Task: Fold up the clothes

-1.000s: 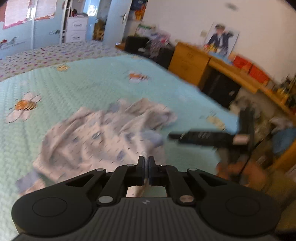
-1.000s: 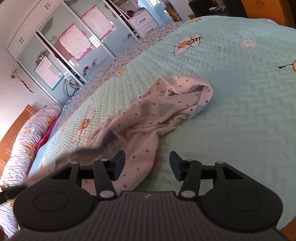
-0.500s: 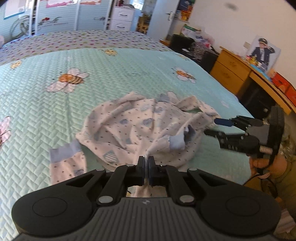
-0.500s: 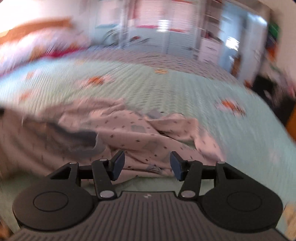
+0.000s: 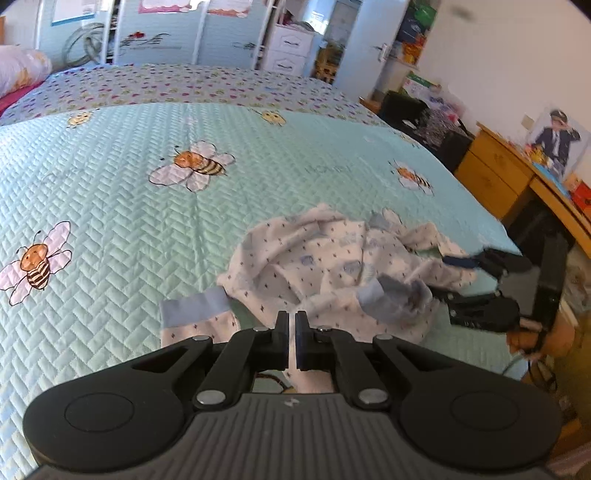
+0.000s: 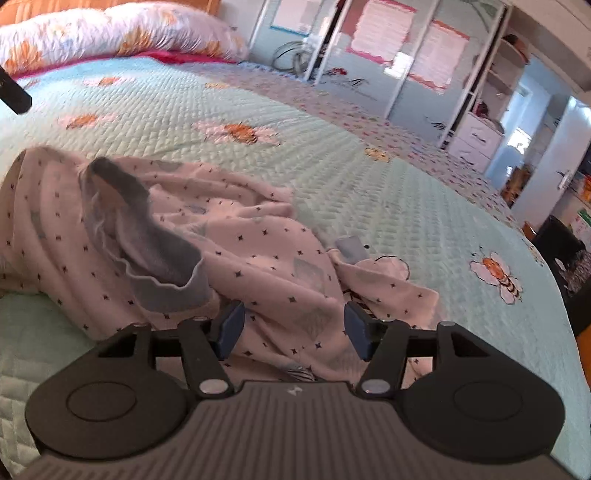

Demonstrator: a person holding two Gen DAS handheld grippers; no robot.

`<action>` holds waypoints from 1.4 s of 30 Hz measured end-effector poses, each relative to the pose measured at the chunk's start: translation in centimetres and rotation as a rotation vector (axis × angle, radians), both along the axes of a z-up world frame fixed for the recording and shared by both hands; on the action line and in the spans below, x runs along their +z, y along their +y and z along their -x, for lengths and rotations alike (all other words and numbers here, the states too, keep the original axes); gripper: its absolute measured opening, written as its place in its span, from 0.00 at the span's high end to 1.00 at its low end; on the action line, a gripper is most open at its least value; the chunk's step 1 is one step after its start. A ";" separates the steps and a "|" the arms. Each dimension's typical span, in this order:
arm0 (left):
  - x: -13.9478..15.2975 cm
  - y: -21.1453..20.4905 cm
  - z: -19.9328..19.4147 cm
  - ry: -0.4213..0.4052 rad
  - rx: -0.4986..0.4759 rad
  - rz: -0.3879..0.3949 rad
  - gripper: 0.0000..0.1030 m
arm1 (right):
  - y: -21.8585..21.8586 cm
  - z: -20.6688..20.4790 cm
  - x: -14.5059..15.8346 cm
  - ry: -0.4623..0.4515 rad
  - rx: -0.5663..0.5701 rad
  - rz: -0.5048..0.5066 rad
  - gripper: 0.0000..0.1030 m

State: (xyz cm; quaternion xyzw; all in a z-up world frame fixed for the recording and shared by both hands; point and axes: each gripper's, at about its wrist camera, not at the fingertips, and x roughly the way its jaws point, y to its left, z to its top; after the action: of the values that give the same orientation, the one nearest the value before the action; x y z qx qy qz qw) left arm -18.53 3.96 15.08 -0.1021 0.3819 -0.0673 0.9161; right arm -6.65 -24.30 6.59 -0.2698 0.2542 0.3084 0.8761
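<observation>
A white baby garment (image 5: 314, 266) with small dark stars and blue-grey cuffs lies crumpled on the mint bee quilt (image 5: 110, 206). My left gripper (image 5: 291, 325) is shut at the garment's near edge, with a thin fold of the cloth pinched between its pads; one cuff (image 5: 195, 306) lies flat just to its left. My right gripper (image 5: 452, 277) comes in from the right side of the heap. In its own view the right gripper (image 6: 293, 328) has its jaws opening wide over the garment (image 6: 258, 251); cloth lies between the pads, which do not press it. An open cuff (image 6: 159, 251) stands up at left.
The bed's right edge drops off beside a wooden desk (image 5: 517, 184) with clutter on it. A flowered pillow (image 6: 110, 33) lies at the head of the bed. Wardrobe doors (image 6: 388, 55) and white drawers (image 5: 288, 51) stand beyond the far side.
The right gripper has rolled from sideways to level and spread its jaws a little wider over the cloth. The left gripper stayed shut and swung round, so the garment now lies right of centre.
</observation>
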 end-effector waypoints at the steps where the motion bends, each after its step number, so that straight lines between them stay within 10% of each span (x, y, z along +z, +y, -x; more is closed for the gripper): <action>1: -0.1 -0.1 0.1 0.003 -0.009 -0.002 0.97 | 0.2 0.1 -0.1 -0.018 0.008 0.021 0.41; 7: -1.5 -0.3 -1.3 0.001 -0.053 -0.021 0.61 | 0.4 0.3 0.3 -0.028 0.012 0.035 0.39; 20: -4.3 1.4 -4.9 0.057 -0.177 0.087 0.48 | -2.0 1.5 1.5 0.031 -0.063 -0.122 0.36; 23: -5.7 0.8 -5.8 0.112 -0.235 0.176 0.57 | -2.1 1.3 1.5 0.028 -0.065 -0.116 0.35; 25: -5.4 -0.9 -5.6 0.107 -0.234 0.122 0.92 | -2.2 1.0 1.4 0.028 -0.065 -0.102 0.35; 28: -3.3 -3.1 -4.4 0.041 -0.200 0.027 0.93 | -2.4 0.7 1.4 0.016 -0.059 -0.073 0.35; 33: 1.8 -2.1 -1.7 -0.115 -0.120 0.079 0.93 | -2.4 -0.3 1.2 0.001 -0.033 -0.033 0.35; 42: 1.4 -1.2 -1.5 -0.081 -0.048 0.034 0.93 | -0.2 -3.0 -0.4 0.033 0.023 0.024 0.35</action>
State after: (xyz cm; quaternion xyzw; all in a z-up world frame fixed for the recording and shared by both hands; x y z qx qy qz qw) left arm -17.07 2.72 16.47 -0.1058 0.3454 -0.0997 0.9271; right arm -3.61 -24.52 6.16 -0.2781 0.2692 0.3196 0.8649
